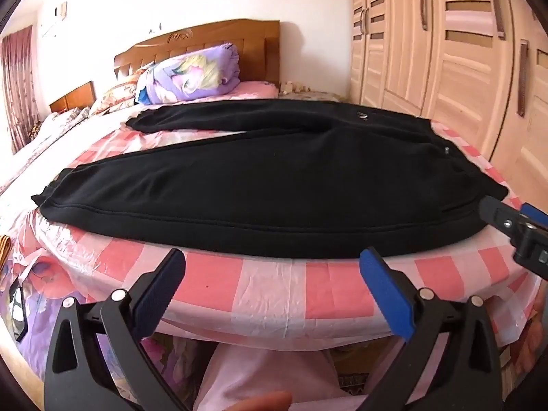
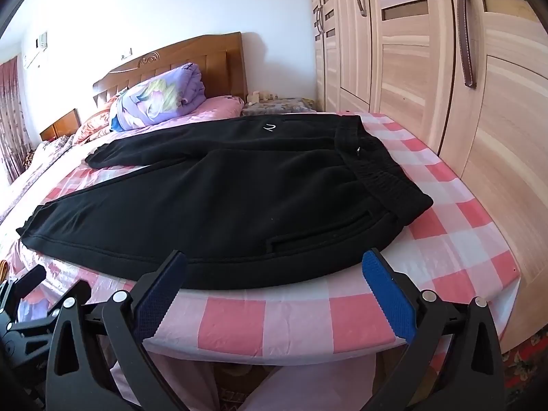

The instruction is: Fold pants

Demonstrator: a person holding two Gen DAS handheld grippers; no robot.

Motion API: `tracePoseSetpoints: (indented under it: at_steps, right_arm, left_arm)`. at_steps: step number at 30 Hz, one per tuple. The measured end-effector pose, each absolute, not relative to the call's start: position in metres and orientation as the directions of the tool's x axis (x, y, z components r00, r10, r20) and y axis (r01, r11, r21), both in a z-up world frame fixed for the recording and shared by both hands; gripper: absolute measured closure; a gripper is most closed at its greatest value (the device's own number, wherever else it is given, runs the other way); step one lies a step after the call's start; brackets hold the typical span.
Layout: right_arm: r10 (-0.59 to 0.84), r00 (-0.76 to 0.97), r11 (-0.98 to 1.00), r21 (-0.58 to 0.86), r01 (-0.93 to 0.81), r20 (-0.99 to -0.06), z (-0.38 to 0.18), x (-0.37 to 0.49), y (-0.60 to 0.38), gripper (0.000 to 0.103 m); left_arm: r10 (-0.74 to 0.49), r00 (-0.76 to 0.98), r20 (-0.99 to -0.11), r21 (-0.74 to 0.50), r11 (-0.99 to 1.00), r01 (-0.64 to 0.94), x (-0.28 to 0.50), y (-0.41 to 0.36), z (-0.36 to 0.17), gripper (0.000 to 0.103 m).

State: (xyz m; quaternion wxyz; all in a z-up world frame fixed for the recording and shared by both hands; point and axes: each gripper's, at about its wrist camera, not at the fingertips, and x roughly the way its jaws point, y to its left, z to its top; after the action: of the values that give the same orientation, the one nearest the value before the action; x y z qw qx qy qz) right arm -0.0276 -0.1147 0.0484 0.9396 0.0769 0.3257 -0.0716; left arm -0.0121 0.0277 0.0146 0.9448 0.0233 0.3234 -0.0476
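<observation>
Black sweatpants (image 1: 260, 185) lie flat on a pink-and-white checked table cover (image 1: 267, 294), waistband to the right, legs spread toward the left. They also show in the right wrist view (image 2: 222, 198), with the waistband (image 2: 380, 171) at right. My left gripper (image 1: 272, 267) is open and empty, just short of the near hem of the pants. My right gripper (image 2: 274, 270) is open and empty at the near edge of the pants by the hip pocket. The right gripper also shows at the right edge of the left wrist view (image 1: 513, 222).
A bed with a folded purple quilt (image 1: 191, 75) and wooden headboard (image 1: 205, 41) lies behind the table. A light wooden wardrobe (image 2: 445, 68) stands close on the right. The table's front edge (image 2: 274, 328) is right under both grippers. The person's pink-clad legs (image 1: 267, 370) are below.
</observation>
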Motion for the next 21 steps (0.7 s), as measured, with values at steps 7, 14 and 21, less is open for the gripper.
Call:
tracePoseSetpoints:
  at_steps: [7,14,21]
  right_arm:
    - [-0.067,0.778,0.982,0.097,0.162,-0.624,0.05,-0.026,-0.11,0.004]
    - [-0.053,0.773,0.985,0.097,0.146,-0.632,0.046,-0.024,-0.106,0.004]
    - [-0.037,0.766,0.987,0.096,0.128,-0.641,0.042,-0.026,-0.099,0.004]
  left_arm:
    - [-0.169,0.781,-0.601,-0.03,0.982,0.189,-0.027,0.046,0.016,0.001]
    - [-0.134,0.764,-0.632,-0.063,0.991,0.122,-0.019,0.061,0.011,0.001]
    - [-0.081,0.742,-0.665,-0.029,0.996,0.083,-0.008,0.067,0.004,0.001]
